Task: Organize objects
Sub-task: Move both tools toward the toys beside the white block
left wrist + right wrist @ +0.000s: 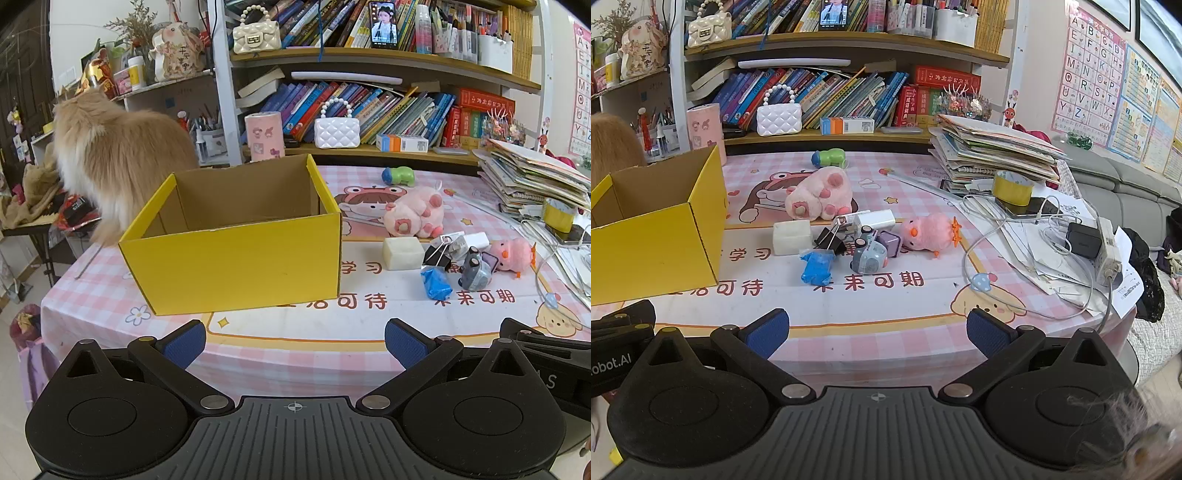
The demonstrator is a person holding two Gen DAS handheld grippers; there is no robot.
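1. An open yellow cardboard box sits on the left part of the pink checked tablecloth, its brown inside showing nothing in the part on view; a fluffy ginger cat stands just behind its far left corner.
2. Right of the box the small things crowd together: a cream square block, a black binder clip, a crumpled blue wrapper, a grey toy car, a white charger plug and a pink plush chick with orange feet; a pale pink plush pig lies behind them, a green and blue toy further back.
3. The near strip of cloth between the cluster and the table edge lies bare; the box wall bounds it on the left.
4. Only the right wrist view shows the tangle of white cables, the black adapter and the yellow tape roll by the stacked papers; only the left shows the cat whole.
5. The left gripper and right gripper hover at the near edge, both spread wide, pinching nothing.
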